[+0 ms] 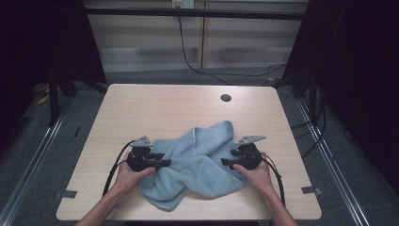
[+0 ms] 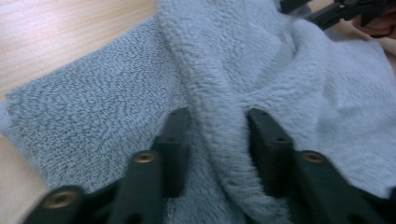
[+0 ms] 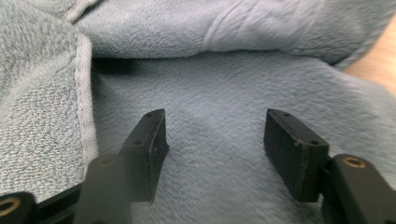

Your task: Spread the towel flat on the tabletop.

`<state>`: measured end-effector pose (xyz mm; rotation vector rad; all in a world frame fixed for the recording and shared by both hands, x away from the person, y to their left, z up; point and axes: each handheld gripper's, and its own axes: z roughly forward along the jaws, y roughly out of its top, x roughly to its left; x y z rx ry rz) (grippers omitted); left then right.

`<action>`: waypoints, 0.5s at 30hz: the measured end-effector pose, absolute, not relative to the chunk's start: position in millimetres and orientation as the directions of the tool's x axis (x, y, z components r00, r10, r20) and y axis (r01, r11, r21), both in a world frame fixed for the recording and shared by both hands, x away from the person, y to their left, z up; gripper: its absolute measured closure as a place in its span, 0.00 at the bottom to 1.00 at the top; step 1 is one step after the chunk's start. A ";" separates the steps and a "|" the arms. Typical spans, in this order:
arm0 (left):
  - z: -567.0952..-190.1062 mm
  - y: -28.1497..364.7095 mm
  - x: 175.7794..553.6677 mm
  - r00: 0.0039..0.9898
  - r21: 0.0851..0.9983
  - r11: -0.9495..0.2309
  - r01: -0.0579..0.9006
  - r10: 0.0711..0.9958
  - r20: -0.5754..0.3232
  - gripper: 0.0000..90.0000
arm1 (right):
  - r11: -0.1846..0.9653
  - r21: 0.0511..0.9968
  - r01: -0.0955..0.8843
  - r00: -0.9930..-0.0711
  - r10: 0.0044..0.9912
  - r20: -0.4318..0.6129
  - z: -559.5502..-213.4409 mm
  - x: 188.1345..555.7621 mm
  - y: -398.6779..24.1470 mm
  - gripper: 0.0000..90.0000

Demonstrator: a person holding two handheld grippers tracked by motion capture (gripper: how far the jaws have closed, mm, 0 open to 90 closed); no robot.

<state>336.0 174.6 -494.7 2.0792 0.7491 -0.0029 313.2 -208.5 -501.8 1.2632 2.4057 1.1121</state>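
Note:
A light blue towel (image 1: 197, 165) lies crumpled on the near half of the wooden table (image 1: 164, 103). My left gripper (image 1: 164, 162) reaches into its left edge. In the left gripper view a raised fold of the towel (image 2: 217, 93) runs between the jaws of the left gripper (image 2: 217, 140); the pads flank it closely and the fold does not look squeezed. My right gripper (image 1: 225, 162) sits at the towel's right side. In the right gripper view the right gripper (image 3: 215, 140) stands open just above flat towel (image 3: 210, 84), with nothing between its pads.
A round cable hole (image 1: 226, 98) is in the table's far right part. Bare tabletop lies beyond the towel and at both sides. Black cables trail from both grippers toward the near edge. A hemmed towel edge (image 3: 84, 93) runs left of the right gripper's jaws.

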 end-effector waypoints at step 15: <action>-473.6 185.2 324.5 0.828 0.798 -0.370 0.476 0.495 -0.264 0.41 | 0.443 0.711 0.546 -0.711 0.694 0.114 -502.4 287.9 -178.7 0.93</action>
